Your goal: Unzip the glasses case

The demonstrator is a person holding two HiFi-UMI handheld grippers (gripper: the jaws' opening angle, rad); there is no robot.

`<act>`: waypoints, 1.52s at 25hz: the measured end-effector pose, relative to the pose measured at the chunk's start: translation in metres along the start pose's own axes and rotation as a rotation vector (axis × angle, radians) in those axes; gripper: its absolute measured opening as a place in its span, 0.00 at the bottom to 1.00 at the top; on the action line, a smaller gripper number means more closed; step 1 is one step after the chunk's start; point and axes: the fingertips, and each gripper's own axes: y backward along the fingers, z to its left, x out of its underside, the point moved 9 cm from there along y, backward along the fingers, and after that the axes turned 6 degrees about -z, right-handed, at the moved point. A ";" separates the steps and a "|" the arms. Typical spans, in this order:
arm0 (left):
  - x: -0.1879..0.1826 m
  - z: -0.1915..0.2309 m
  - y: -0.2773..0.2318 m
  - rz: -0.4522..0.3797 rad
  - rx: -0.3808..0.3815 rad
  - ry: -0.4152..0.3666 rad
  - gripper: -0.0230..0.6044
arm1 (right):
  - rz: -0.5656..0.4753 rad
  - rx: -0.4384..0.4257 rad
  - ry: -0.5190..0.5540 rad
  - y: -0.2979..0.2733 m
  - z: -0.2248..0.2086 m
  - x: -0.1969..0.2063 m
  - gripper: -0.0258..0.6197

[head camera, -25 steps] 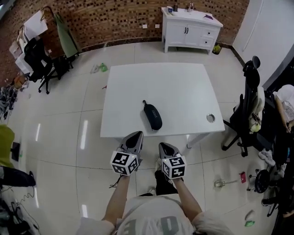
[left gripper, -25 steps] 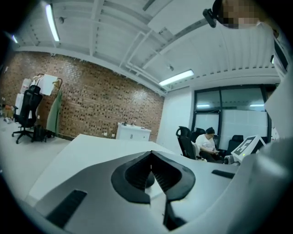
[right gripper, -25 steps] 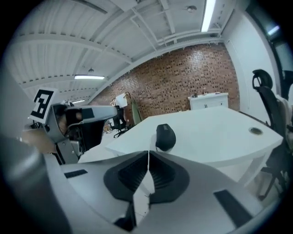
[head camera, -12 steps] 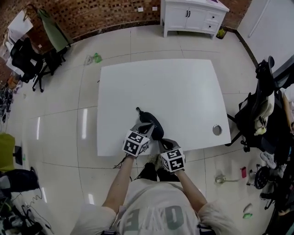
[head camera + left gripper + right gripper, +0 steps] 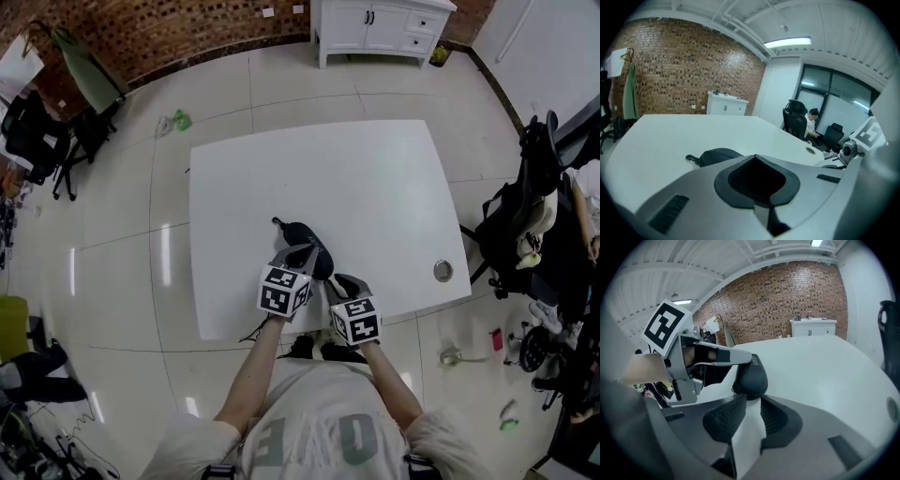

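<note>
Right gripper: jaws part-way apart, having just been opening, with bare white tabletop showing in the gap and nothing between the pads. The dark glasses case lies just beyond its tips, one rounded end turned toward them. The left gripper, jaws pressed together and empty, points down at the case. In the left gripper view the case sits just ahead and a little left of the tips, a short loop sticking out at its far left end. In the head view both grippers crowd the case's near end, the left one's tip over it; contact cannot be told. The case lies slantwise near the front edge of a white table, which has a round metal grommet toward its right front corner. Beyond are a pale tiled floor and a white cabinet.
</note>
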 end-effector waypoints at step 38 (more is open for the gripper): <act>0.000 0.014 -0.007 -0.043 0.061 0.154 0.04 | 0.034 0.123 -0.265 -0.023 0.020 0.010 0.04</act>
